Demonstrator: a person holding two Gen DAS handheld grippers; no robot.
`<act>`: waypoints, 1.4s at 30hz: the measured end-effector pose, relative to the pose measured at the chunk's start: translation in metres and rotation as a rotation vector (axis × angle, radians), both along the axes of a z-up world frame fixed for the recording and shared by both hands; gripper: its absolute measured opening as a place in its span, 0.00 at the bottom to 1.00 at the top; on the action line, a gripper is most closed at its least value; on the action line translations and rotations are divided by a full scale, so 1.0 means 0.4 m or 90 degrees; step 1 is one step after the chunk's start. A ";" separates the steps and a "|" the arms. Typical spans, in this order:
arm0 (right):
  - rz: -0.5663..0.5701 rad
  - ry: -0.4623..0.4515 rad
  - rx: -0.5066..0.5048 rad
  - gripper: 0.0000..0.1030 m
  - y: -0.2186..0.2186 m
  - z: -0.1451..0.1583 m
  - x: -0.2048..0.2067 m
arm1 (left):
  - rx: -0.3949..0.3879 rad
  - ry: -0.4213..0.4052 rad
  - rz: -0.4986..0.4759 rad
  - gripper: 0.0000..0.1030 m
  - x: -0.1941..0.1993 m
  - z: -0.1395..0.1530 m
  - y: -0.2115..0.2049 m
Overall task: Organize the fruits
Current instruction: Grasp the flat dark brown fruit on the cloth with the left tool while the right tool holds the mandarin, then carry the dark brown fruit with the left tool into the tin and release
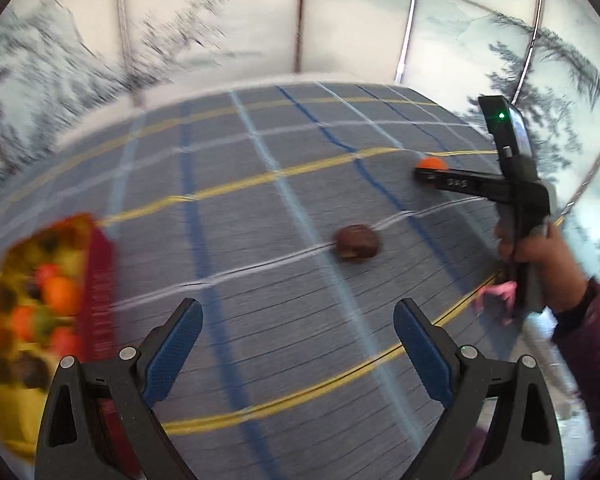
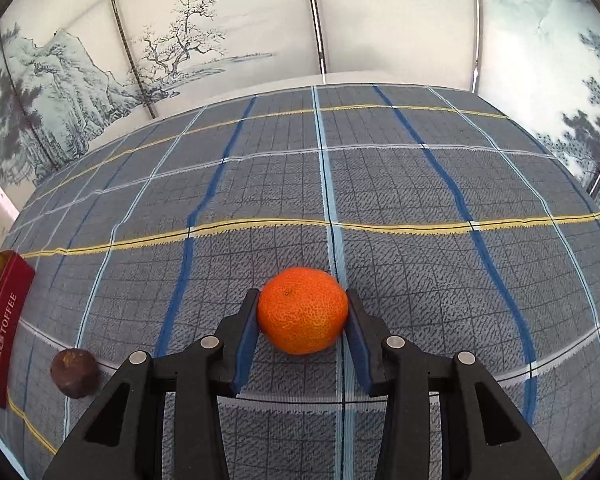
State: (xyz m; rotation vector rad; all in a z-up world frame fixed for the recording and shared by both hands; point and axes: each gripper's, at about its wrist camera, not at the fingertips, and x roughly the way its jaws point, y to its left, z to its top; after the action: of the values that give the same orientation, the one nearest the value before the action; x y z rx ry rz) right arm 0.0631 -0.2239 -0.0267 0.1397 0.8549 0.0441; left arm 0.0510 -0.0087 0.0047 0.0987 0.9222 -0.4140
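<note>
Plaid blue-grey cloth (image 2: 399, 184) over a table, ink-landscape screen (image 2: 100, 60) behind. At centre of the right wrist view, right gripper (image 2: 302, 316) closed on an orange (image 2: 302, 310), blue pads (image 2: 247, 332) pressed to both sides, fruit resting on the cloth. At 8 o'clock, a dark brown fruit (image 2: 75, 373) loose on the cloth, just beside a red box (image 2: 4, 332) lettered TOFFEE at 9 o'clock. In the blurred left wrist view, left gripper (image 1: 298, 340) spread wide, holding nothing, above bare cloth; box of mixed fruit at 8 o'clock, brown fruit at centre, right gripper and orange at 2 o'clock, gripped by a hand (image 1: 547, 264).
</note>
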 end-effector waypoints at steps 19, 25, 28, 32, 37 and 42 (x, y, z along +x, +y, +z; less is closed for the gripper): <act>0.004 -0.010 0.073 0.41 -0.037 -0.003 -0.006 | 0.059 0.030 -0.041 0.36 0.167 -0.128 -0.194; 0.004 -0.009 0.074 0.42 -0.038 -0.004 -0.007 | 0.029 0.033 -0.019 0.36 0.140 -0.118 -0.176; 0.004 -0.010 0.076 0.41 -0.040 -0.004 -0.008 | 0.013 0.021 -0.009 0.36 0.101 -0.090 -0.155; 0.012 -0.011 0.075 0.40 -0.033 -0.002 -0.009 | -0.011 0.007 0.000 0.36 0.047 -0.044 -0.121; 0.013 -0.009 0.066 0.40 -0.027 -0.001 -0.009 | -0.034 -0.011 0.023 0.36 -0.013 0.007 -0.065; 0.014 -0.007 0.060 0.40 -0.022 -0.002 -0.008 | -0.062 -0.022 0.061 0.36 -0.053 0.053 0.019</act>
State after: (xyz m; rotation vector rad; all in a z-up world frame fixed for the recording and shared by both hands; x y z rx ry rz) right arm 0.0598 -0.2328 -0.0276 0.2180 0.8429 0.1053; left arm 0.0300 -0.0012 0.0258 -0.0273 0.8677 -0.3672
